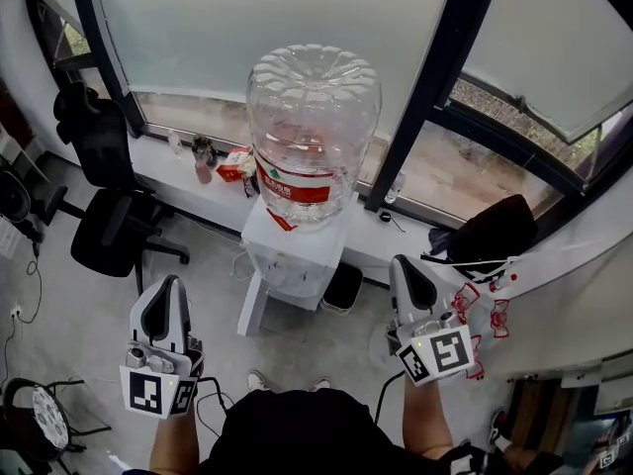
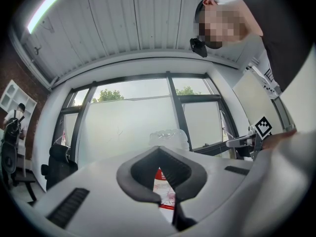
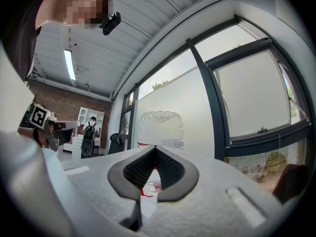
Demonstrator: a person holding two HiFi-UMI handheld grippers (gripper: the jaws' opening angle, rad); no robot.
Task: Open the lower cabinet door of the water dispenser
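You're standing facing the water dispenser (image 1: 295, 257), which sits against the window ledge (image 1: 188, 178) with a big bottle (image 1: 313, 117) on top. Both tools hang in the air, well apart from it. The left tool (image 1: 168, 283) is low on your left and the right tool (image 1: 404, 262) on your right. Each has its 2 jaws pressed together w/ nothing between them.

The lower cabinet door is under the taps on the front face. From up here it's mostly hidden by the dispenser top, so I can't tell the handle or the hinge side.

Risks, as I judge them:
- Jaws together can't pinch a door edge or handle. Go in like that and the tip prob. skids off the smooth panel.
- The door is low, so you need to drop down a lot. Reaching blind may hit the taps instead.
- The bottle makes the unit top-heavy, so a hard yank could rock it.
- The black bin (image 1: 343, 287) on the floor, just beside the base, may block the swing if the door opens that way.
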